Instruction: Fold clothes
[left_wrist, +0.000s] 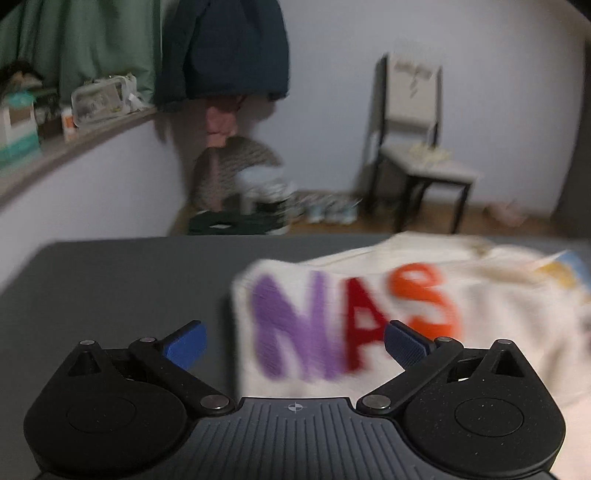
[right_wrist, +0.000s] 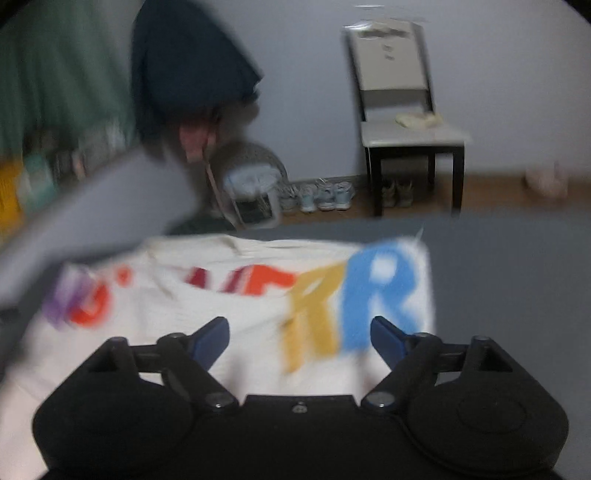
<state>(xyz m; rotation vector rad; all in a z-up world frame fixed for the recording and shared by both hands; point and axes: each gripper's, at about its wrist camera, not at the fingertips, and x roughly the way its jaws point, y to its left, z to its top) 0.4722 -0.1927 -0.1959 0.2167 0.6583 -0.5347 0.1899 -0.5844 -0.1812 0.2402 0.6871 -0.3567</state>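
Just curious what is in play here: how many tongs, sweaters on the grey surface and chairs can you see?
Tongs: 2 (left tongs, right tongs, both open)
Sweater: 1
Chair: 1
Total: 4

The garment (left_wrist: 406, 317) lies on the tabletop (left_wrist: 110, 288), toward its far edge. In the left wrist view it sits ahead and to the right of the left tongs (left_wrist: 295, 343); in the right wrist view it spreads ahead and to the left of the right tongs (right_wrist: 299, 339). Beyond the tabletop a chair (right_wrist: 406, 122) stands against the wall, shoes (right_wrist: 321, 195) on the floor to its left. A shelf (left_wrist: 74, 147) runs along the left wall.
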